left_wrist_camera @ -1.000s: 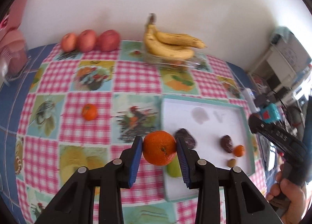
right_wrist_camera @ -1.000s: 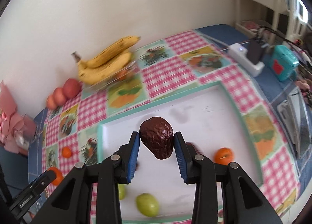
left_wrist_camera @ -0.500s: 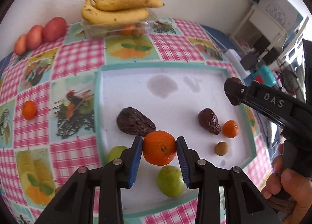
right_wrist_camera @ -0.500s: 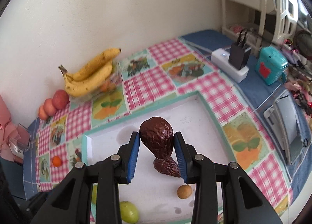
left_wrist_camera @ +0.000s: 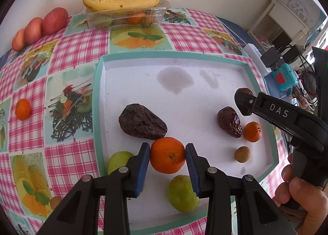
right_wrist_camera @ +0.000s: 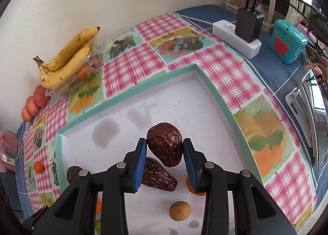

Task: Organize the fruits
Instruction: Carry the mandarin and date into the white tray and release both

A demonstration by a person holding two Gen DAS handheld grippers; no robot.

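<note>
Holding both over the white tray (left_wrist_camera: 98,112) for sorting, your left tongs (left_wrist_camera: 167,154) clamp a mandarin (left_wrist_camera: 167,155); your right tongs (right_wrist_camera: 164,151) clamp a wrinkled brown fruit (right_wrist_camera: 165,147).

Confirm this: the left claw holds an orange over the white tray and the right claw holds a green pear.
Not quite. The left claw does hold an orange over the white tray, but the right wrist view shows the right claw gripping a wrinkled brown date, not a green pear.

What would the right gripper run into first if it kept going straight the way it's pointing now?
Probably the bare white floor of the tray. The right gripper, shut on a brown date, points down at it; another date lies just below, though depth is unclear.
</note>
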